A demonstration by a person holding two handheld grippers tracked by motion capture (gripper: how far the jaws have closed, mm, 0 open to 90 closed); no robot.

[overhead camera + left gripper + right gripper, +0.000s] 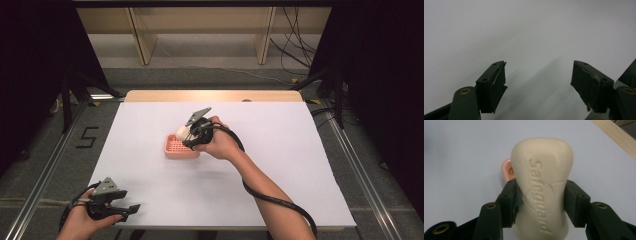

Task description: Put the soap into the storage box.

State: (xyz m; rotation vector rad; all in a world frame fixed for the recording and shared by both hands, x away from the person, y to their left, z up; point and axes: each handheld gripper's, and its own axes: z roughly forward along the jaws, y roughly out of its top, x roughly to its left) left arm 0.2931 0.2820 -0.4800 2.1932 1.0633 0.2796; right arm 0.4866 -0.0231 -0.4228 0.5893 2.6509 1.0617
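A cream bar of soap (pixel 542 182) stamped with a brand name sits between the jaws of my right gripper (pixel 540 205), which is shut on its sides. In the high view that right gripper (pixel 189 134) holds the soap (pixel 181 132) just above a pink slotted soap dish (pixel 179 148) in the middle of the white table. A corner of the pink dish (pixel 507 170) peeks out behind the soap. My left gripper (pixel 127 210) rests at the table's near left corner. Its jaws stand wide apart in the left gripper view (pixel 539 85) with nothing between them.
A white sheet (pixel 280 150) covers the table, with a strip of bare wood (pixel 215 95) along its far edge. Wooden shelf legs and loose cables (pixel 295 50) stand on the floor beyond. Metal rails (pixel 45 170) run along both sides.
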